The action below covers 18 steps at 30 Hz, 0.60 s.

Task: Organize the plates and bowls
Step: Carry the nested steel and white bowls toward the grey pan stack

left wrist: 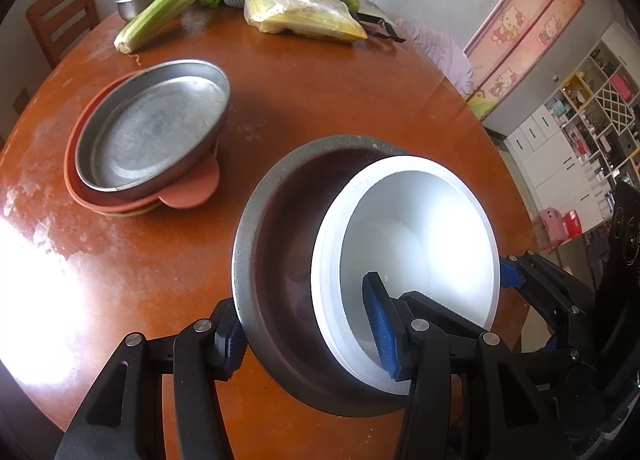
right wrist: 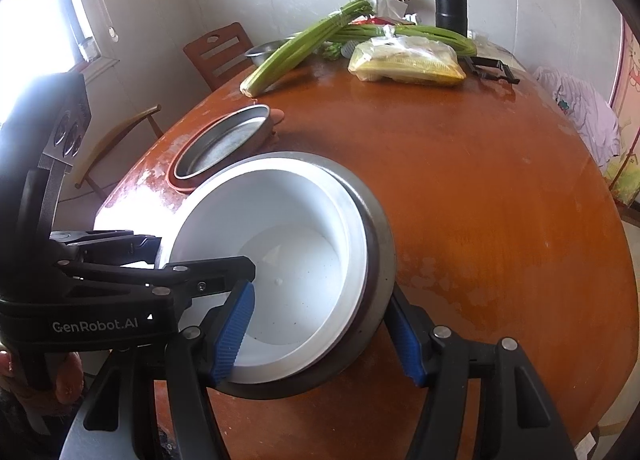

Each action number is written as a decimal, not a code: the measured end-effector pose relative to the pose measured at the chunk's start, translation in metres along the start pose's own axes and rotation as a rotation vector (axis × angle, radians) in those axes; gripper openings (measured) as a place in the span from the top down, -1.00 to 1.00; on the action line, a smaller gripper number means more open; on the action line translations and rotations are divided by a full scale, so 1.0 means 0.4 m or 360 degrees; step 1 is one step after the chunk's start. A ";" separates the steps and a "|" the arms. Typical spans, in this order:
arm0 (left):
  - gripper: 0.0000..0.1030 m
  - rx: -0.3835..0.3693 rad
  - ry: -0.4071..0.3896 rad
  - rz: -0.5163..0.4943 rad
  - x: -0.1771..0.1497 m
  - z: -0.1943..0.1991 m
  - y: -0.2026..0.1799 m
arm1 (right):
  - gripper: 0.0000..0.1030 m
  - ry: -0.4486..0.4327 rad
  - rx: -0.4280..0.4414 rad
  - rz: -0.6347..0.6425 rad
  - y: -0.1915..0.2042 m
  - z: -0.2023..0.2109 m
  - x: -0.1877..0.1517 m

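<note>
A: Where do the bowls stand?

B: The white bowl (left wrist: pixel 416 260) sits nested inside the steel bowl (left wrist: pixel 280 244), both near the front edge of the round tabletop (left wrist: pixel 360 100). The left claw (left wrist: pixel 308 328) is clamped across the near walls of both: one blue pad outside the steel rim, the other inside the white bowl

A: And the right one?

B: The right claw (right wrist: pixel 324 336) grips the same pair from its side, one pad inside the white bowl, the other against the steel bowl's outer wall. So both claws are closed on the nested bowls

A: The plates?

B: A steel plate (left wrist: pixel 152 128) lies on an orange plate (left wrist: pixel 192 190), just beyond the bowls, with celery (left wrist: pixel 180 0) and a bag of corn (left wrist: pixel 304 16) well apart at the far side

A: So which step is this?

B: I judge the bowls are stacked and being carried or placed as one. The next move calls for both hands to travel evenly, keeping the pair level, and to loosen only once the steel bowl rests flat
</note>
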<state>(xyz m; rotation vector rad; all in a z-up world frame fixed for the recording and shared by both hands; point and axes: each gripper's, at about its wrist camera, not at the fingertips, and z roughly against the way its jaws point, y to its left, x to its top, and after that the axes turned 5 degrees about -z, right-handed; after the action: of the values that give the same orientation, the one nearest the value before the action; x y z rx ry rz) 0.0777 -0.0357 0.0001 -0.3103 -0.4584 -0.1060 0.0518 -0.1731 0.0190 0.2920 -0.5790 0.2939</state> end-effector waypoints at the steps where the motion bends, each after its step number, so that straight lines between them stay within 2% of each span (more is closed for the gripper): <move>1: -0.03 0.0002 -0.0007 -0.0002 0.004 0.005 0.002 | -0.26 -0.0004 0.0001 0.0003 0.004 0.002 0.005; 18: -0.03 0.0008 -0.0090 0.0028 0.062 0.076 0.045 | -0.26 -0.0045 0.0006 0.0065 0.057 0.030 0.082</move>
<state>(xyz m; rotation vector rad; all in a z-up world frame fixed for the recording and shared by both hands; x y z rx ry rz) 0.0902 -0.0097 0.0325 -0.3131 -0.5118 -0.0791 0.0640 -0.1503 0.0515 0.2885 -0.6129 0.3310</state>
